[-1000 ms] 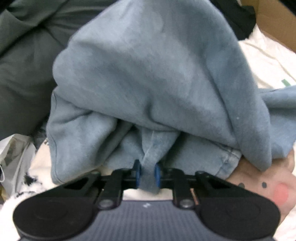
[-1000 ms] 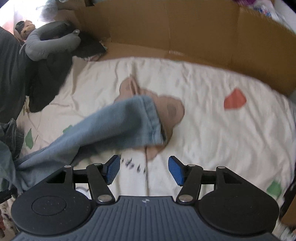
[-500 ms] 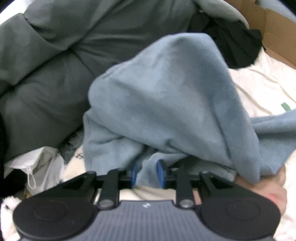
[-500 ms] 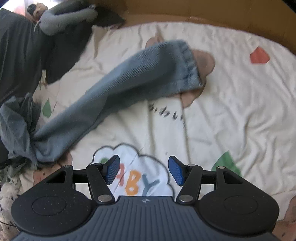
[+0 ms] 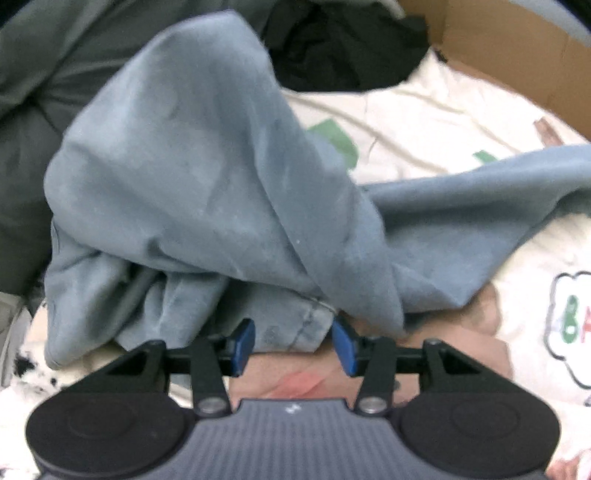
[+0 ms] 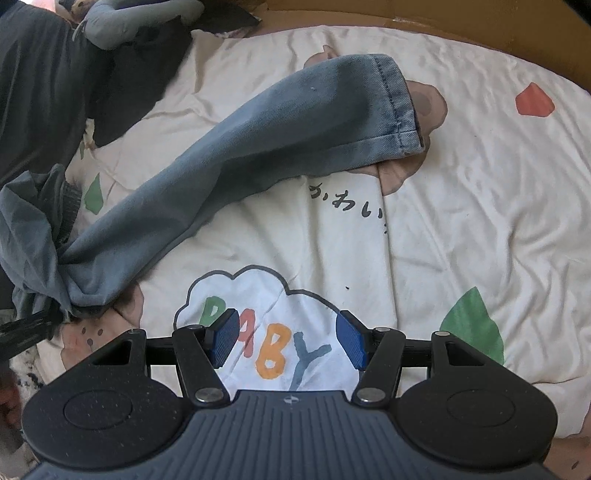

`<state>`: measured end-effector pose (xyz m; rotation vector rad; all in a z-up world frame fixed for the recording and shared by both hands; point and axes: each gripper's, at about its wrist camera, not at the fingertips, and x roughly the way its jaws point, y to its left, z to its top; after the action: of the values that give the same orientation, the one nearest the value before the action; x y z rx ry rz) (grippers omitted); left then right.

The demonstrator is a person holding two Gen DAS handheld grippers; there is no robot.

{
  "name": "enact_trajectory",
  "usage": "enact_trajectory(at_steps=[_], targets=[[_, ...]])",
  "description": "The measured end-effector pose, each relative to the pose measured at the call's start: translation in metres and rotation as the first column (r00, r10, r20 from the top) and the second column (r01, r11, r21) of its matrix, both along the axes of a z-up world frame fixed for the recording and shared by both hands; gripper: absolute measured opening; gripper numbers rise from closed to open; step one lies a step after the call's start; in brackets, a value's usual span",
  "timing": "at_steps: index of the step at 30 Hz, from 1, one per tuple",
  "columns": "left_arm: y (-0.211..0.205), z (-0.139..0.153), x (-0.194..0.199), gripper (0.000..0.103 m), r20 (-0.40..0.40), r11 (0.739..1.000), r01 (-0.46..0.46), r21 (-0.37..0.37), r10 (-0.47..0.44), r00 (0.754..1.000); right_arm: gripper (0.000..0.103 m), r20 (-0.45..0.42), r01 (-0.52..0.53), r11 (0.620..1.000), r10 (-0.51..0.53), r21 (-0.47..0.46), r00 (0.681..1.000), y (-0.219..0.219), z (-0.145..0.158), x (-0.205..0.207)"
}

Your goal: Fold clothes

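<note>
Two tongs, both spread. Left tongs (image 5: 293,345): jaws opening, a stitched hem of the blue jeans (image 5: 207,184) lying between the blue pads (image 5: 243,341) without being pressed. Beyond them, the jeans heaped in a tall bunch, one leg trailing off to the right over the cream blanket (image 5: 424,122). Farther left, a pile of dark grey clothes (image 5: 33,96); far behind, black fabric (image 5: 343,48) and a cardboard wall (image 5: 517,62) at the far right.

Right tongs (image 6: 286,341): jaws wide apart, nothing between them, hovering over a cloud print reading BABY (image 6: 273,354) on the blanket (image 6: 480,206). Farther out, a jeans leg (image 6: 258,147) stretched flat from the near left to the far middle, cuff (image 6: 399,107) resting on a brown bear print (image 6: 424,107). At the far left, dark clothes (image 6: 37,92); cardboard (image 6: 443,18) along the far edge.
</note>
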<state>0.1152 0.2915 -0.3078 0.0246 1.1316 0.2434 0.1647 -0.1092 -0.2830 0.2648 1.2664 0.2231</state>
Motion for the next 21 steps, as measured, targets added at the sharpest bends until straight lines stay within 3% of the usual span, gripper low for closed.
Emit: enact_trajectory(at_steps=[3,6,8,10,17,21], targets=[[0.000,-0.014,0.009,0.062,-0.026,1.000,-0.010,0.008,0.011,1.000,0.065,-0.004,0.004,1.000,-0.004,0.009,1.000,-0.001,0.005,-0.001],[0.008,-0.021,0.014,0.049,-0.025,0.999,-0.033,-0.008,0.033,0.999,0.065,-0.014,0.050,0.996,-0.049,0.070,0.999,-0.004,0.010,-0.001],[0.013,-0.023,0.016,0.028,-0.016,0.998,-0.049,-0.028,0.049,0.999,0.065,-0.010,0.045,0.995,-0.044,0.084,0.999,0.000,0.014,-0.002],[0.012,-0.018,0.015,0.021,-0.012,0.999,-0.035,-0.025,0.035,0.999,0.065,-0.003,0.024,0.996,-0.024,0.088,1.000,0.006,0.016,-0.004],[0.018,0.013,0.013,0.018,0.004,0.994,-0.049,-0.094,0.049,0.999,0.065,0.021,-0.056,0.989,0.054,0.134,0.998,0.030,0.023,-0.014],[0.014,0.030,0.013,0.017,0.020,0.990,0.002,-0.143,0.001,1.000,0.065,0.034,-0.106,0.977,0.101,0.186,0.994,0.047,0.025,-0.020]])
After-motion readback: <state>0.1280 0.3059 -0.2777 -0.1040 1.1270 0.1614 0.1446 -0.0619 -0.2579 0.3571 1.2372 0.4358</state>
